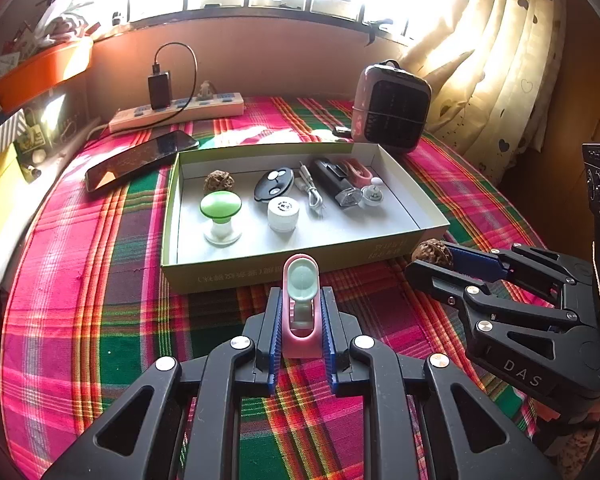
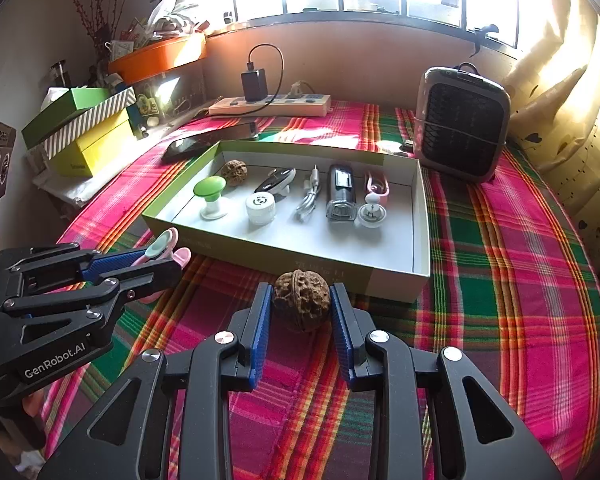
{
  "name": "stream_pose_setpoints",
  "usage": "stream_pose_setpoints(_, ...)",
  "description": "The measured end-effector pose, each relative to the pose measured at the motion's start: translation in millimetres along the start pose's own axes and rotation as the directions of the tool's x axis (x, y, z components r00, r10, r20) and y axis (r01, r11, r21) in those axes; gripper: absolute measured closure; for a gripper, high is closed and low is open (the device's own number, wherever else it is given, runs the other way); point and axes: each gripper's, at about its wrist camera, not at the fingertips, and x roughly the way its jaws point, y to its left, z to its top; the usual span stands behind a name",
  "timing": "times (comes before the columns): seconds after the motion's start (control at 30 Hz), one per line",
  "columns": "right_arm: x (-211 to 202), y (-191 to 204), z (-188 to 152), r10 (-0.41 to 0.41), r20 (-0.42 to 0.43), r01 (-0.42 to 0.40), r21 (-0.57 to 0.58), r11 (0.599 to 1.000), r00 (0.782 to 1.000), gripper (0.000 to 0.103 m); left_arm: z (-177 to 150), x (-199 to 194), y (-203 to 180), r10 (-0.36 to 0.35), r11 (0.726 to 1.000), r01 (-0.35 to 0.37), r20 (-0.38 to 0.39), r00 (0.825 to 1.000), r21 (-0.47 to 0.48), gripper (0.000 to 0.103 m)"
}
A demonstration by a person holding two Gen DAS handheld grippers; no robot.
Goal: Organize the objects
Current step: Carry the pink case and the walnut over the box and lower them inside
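Left wrist view: left fingers clamp pink clip; right fingers clamp walnut.

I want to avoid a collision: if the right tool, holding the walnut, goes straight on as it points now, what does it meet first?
Most likely the near wall of the open box, just beyond the walnut held in the right tool. Depth is unclear, so it may touch the plaid cloth first.

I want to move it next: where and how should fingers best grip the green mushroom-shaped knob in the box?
Grip the green knob by its narrow white stem, under the wide cap. It stands upright on its base, so come down from above, fingers either side; the box floor beside it is bare, likely leaving room.
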Motion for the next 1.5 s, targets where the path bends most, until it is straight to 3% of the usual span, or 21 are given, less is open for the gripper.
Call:
stream_pose_setpoints(0.73,6.6,-14.9,25.8,-0.012,0.023,0.012,0.007,1.000,1.000,0.073,27.2,11.8,10.5,0.016,1.000,-0.016,0.019,1.000,-0.020,0.087)
stream_pose_setpoints(1.5,38.5,-22.4,44.4,-0.011,-0.013,0.011,0.017,1.000,1.000,0.073,45.0,40.0,22.5,0.033,0.999,-0.033,-0.003,0.999,-0.021,0.087)
